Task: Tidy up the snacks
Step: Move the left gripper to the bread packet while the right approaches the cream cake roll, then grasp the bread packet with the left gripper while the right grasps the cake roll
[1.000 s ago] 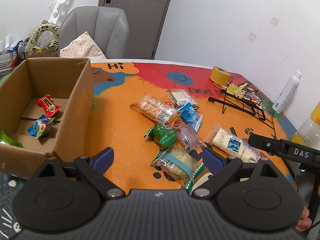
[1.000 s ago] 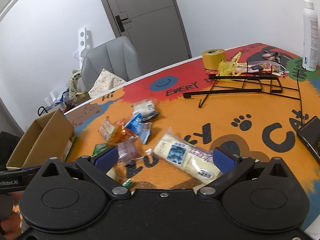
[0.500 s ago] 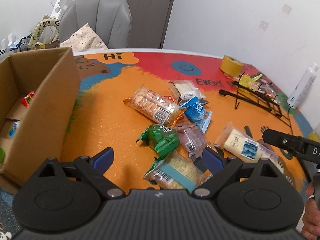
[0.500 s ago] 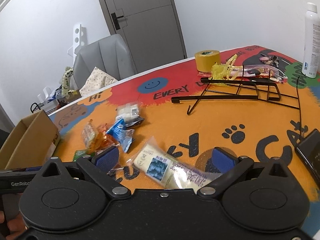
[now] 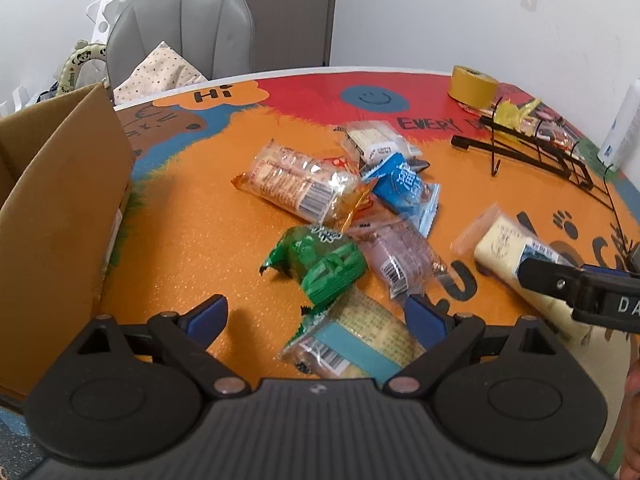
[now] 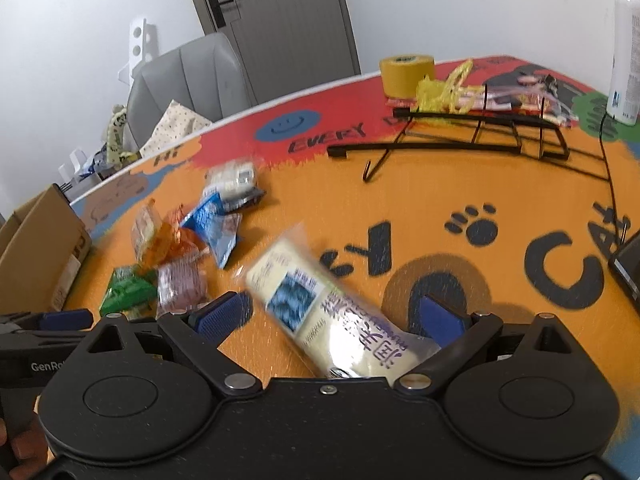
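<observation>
The left tool [image 5: 316,314] hangs low over the bench [image 5: 192,232] with its blue pads wide apart and touching nothing. Between them, toward the right pad, lies a yellow-and-teal packet [image 5: 352,338], and just beyond it, at twelve o'clock, a green packet [image 5: 320,264]. The rest of the snack heap runs on toward one o'clock: a purplish packet [image 5: 400,256], a blue packet [image 5: 404,190], an orange cracker pack [image 5: 300,184] and a small white pack [image 5: 376,140]. A cardboard box [image 5: 60,216] stands at nine o'clock of the left tool.

The right tool [image 6: 336,318] has its jaws closing, still wide, with a long cream packet [image 6: 320,304] lying slantwise on the bench between them; neither pad presses on it. From this tool the heap lies at ten o'clock, a black wire rack [image 6: 460,136] at one o'clock, a yellow tape roll [image 6: 406,74] behind it and a white bottle [image 6: 626,52] far right.
</observation>
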A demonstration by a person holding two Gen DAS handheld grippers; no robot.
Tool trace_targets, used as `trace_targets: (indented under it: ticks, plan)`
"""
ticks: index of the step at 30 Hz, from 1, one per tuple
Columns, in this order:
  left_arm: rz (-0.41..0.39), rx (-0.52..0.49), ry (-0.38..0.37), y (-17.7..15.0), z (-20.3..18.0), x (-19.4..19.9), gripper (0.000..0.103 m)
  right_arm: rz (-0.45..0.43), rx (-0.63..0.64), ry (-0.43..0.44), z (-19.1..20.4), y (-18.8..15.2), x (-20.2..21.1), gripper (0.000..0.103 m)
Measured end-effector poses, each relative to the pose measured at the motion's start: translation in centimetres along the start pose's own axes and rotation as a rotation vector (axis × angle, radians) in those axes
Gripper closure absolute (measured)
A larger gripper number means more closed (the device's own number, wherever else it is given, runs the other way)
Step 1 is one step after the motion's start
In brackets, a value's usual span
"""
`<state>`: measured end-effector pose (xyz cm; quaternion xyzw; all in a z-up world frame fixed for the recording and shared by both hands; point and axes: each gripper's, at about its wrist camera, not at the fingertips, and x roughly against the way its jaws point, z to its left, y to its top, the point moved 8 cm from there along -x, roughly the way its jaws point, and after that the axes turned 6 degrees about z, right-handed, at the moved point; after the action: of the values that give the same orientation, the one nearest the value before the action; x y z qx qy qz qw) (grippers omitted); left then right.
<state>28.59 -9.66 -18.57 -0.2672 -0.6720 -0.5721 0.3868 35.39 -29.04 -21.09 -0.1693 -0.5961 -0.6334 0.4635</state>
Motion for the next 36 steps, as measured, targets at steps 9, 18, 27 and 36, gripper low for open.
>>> trace_targets:
  ticks: [9,18,27,36]
  plan:
    - [0.018,0.000,0.013,-1.6,1.0,0.7,0.008,0.018,0.080,-0.046,1.5,-2.0,0.4,0.016]
    - [0.005,0.004,-0.012,-2.9,2.0,1.8,0.011,0.025,0.083,-0.076,1.8,-2.8,1.5,0.056]
    - [-0.011,-0.006,-0.065,-3.1,1.2,2.2,0.023,0.044,0.067,-0.049,2.6,-3.3,1.8,0.056]
    - [-0.040,-0.014,-0.073,-2.9,0.4,2.3,0.056,0.031,0.108,-0.100,3.2,-2.8,1.0,0.064]
